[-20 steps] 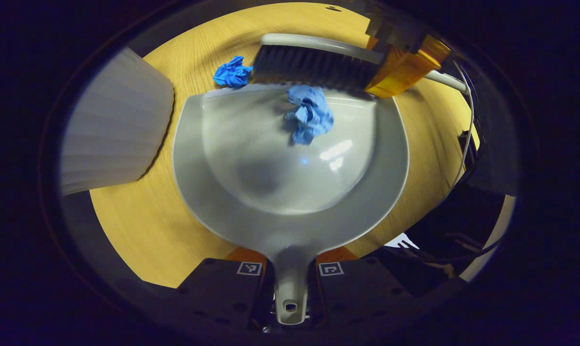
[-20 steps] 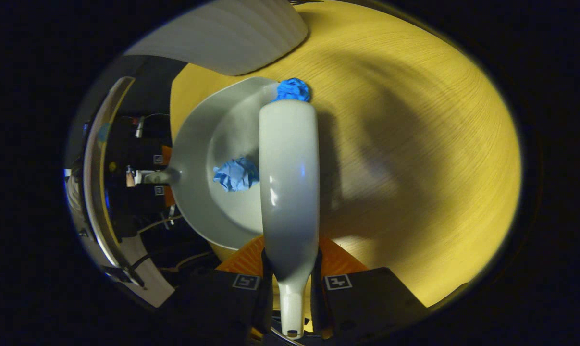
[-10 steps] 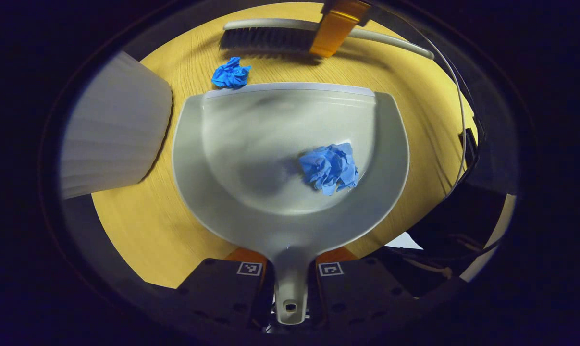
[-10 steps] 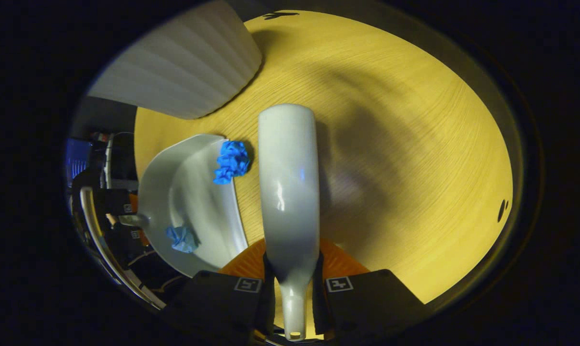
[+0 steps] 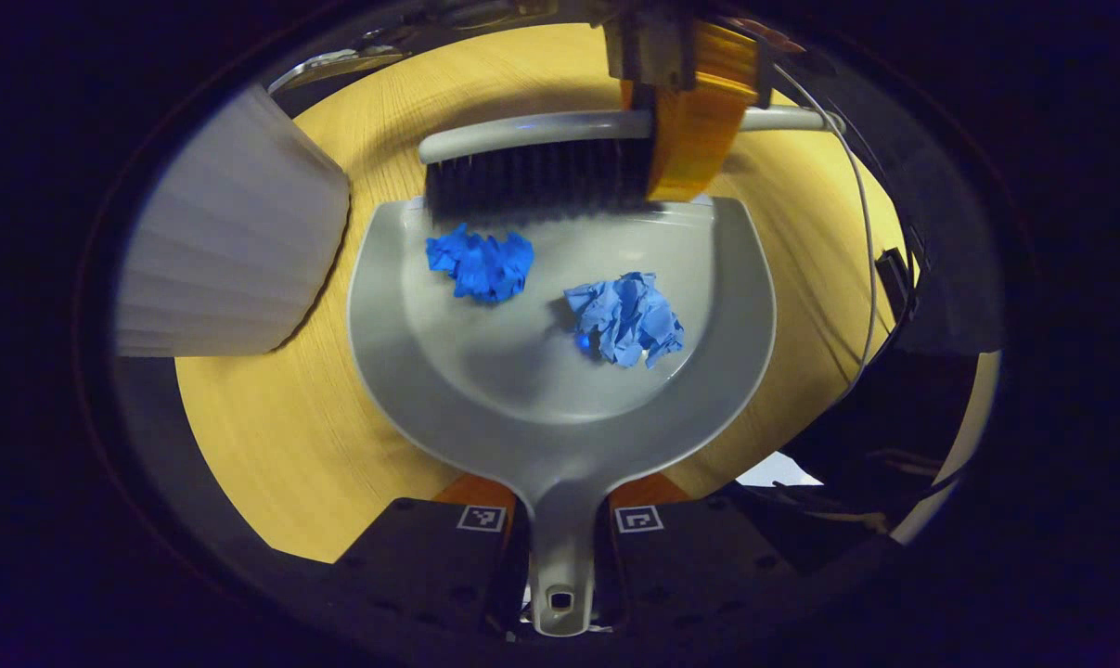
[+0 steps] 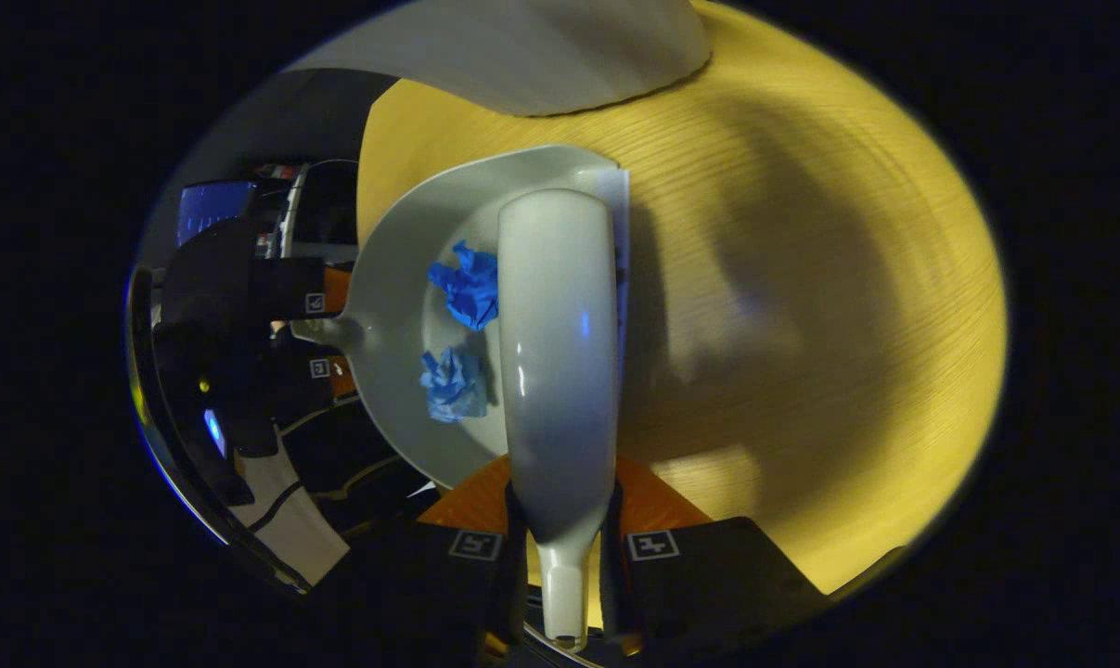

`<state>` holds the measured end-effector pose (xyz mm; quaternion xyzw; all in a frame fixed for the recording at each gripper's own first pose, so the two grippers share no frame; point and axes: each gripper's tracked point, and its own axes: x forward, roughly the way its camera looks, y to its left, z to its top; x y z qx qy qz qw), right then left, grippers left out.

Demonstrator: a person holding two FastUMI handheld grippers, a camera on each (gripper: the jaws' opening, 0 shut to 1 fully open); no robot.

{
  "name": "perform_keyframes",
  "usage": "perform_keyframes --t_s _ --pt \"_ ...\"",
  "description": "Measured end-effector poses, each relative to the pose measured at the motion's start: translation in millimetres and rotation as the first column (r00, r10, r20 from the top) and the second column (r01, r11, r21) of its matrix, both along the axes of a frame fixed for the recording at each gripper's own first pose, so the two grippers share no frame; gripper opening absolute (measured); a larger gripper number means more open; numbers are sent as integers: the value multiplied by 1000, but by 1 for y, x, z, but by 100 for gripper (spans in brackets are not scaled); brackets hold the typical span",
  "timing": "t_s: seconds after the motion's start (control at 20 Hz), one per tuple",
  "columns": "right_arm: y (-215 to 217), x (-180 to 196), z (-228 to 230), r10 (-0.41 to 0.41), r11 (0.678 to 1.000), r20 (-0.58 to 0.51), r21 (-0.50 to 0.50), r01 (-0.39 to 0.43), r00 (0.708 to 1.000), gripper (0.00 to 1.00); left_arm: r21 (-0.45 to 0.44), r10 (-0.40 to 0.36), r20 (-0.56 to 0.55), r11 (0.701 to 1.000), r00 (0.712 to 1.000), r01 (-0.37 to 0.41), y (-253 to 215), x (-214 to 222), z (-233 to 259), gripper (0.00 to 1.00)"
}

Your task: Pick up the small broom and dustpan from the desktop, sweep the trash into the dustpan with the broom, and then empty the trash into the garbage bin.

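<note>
**Both paper wads in the pan, brush at its lip**

Gripping the dustpan's handle at the near edge of the left gripper view, the left gripper has its two fingers closed against the stem from either side. The grey dustpan lies flat on the wooden tabletop, its open mouth pointing away. Inside its bowl sit two crumpled blue paper balls: a paler one toward the right side, and a darker one farther in, near the left of the mouth. Just beyond them the broom stands with its dark bristles down on the pan's front lip, its pale back running along that edge. The right gripper holds it there from above. To the left, close beside the pan's rim, stands a white ribbed garbage bin.

In the right gripper view, the right gripper is clamped on the broom's narrow handle, both fingers pressing it. The dustpan lies to its left with both balls inside, and the bin sits at the far tabletop edge.
</note>
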<state>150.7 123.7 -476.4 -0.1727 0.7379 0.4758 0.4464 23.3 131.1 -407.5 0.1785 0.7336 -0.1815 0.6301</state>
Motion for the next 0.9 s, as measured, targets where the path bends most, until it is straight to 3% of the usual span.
perform_keyframes --t_s 0.1,0.2,0.35,0.55,0.65,0.75,0.8,0.9 --pt "2 12 8 -94 995 36 47 92 995 38 -2 12 33 1000 999 -12 -1 1 0 27" --pt "1 17 26 -232 964 63 148 221 971 34 7 18 104 1000 994 -19 -2 -1 -4 27" --pt "-23 37 67 -473 846 57 308 435 879 35 -6 15 178 1000 984 -14 -9 1 -1 26" --pt "-45 46 80 -716 618 10 474 627 698 34 -57 1 338 998 941 20 -13 23 13 26" --pt "-58 49 79 -808 475 -28 560 678 589 34 -70 4 419 997 908 28 -19 42 26 26" --pt "-66 44 78 -874 312 -100 635 707 475 38 -62 -3 488 997 873 39 -13 67 40 26" --pt "-74 41 76 -896 237 -135 660 713 423 33 -38 3 528 999 849 20 -6 78 52 25" --pt "-84 30 64 -930 150 -149 684 714 338 33 -23 36 603 999 797 -28 6 105 75 25"
